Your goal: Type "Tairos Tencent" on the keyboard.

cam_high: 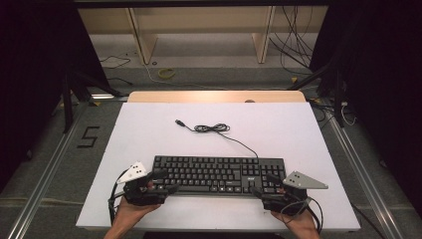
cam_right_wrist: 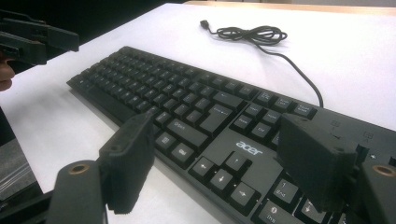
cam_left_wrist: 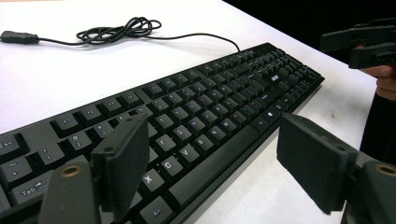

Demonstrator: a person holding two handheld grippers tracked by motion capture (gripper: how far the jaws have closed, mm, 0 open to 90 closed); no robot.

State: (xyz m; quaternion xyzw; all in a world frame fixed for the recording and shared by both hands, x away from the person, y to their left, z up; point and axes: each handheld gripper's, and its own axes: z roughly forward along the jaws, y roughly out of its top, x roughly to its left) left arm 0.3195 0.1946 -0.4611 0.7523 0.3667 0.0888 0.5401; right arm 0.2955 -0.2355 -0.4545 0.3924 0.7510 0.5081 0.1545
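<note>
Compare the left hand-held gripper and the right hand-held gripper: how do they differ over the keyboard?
The left hand-held gripper hovers at the keyboard's letter-key end; the right hand-held gripper hovers at its arrow and number-pad end. The left's grey plate looks smaller and paler than the right's. Both stand open, holding nothing.

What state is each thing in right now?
Keyboard: flat on the table, not gripped.
Cable: partly coiled, plug lying loose.
Left gripper: open, over the keyboard's left end.
Right gripper: open, over its right end.
</note>
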